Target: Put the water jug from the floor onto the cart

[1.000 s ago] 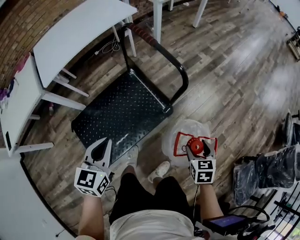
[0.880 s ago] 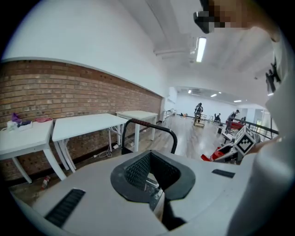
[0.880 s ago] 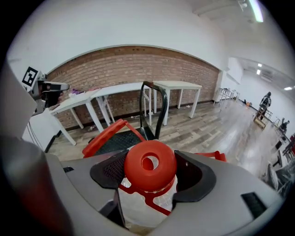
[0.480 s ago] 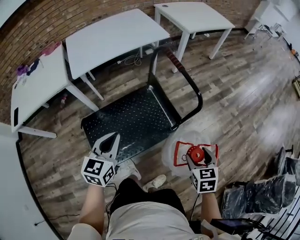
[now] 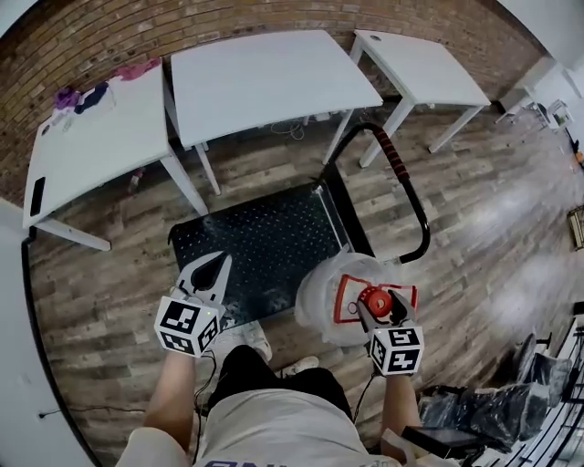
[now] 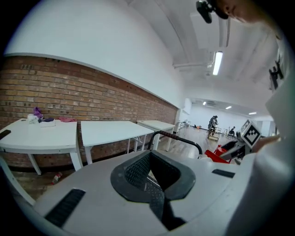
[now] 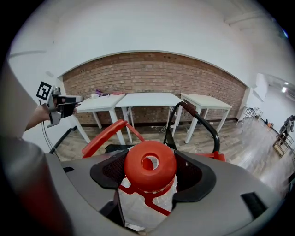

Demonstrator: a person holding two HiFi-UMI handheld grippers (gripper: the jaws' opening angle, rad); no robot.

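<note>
The water jug (image 5: 327, 281) is clear plastic with a red cap (image 7: 150, 165) and a red carrying handle (image 7: 102, 136). My right gripper (image 5: 378, 305) is shut on its capped neck, with a pad on each side of the cap, and the jug hangs below it by the near right corner of the cart. The cart has a black studded deck (image 5: 265, 233) and a black push handle (image 5: 405, 187) with a red grip. My left gripper (image 5: 211, 267) hovers over the deck's near left edge, shut with nothing in it; its jaw tips meet in the left gripper view (image 6: 156, 196).
Three white tables (image 5: 265, 77) stand along the brick wall (image 5: 228, 27) behind the cart. The person's shoes (image 5: 245, 336) are just in front of the deck. Black wrapped bundles (image 5: 484, 410) lie on the floor at the lower right. Wood floor stretches to the right.
Both grippers moved forward toward the cart. The jug came along in the right gripper, from the floor beside the cart to its near right corner. The view tilted up, showing more of the tables.
</note>
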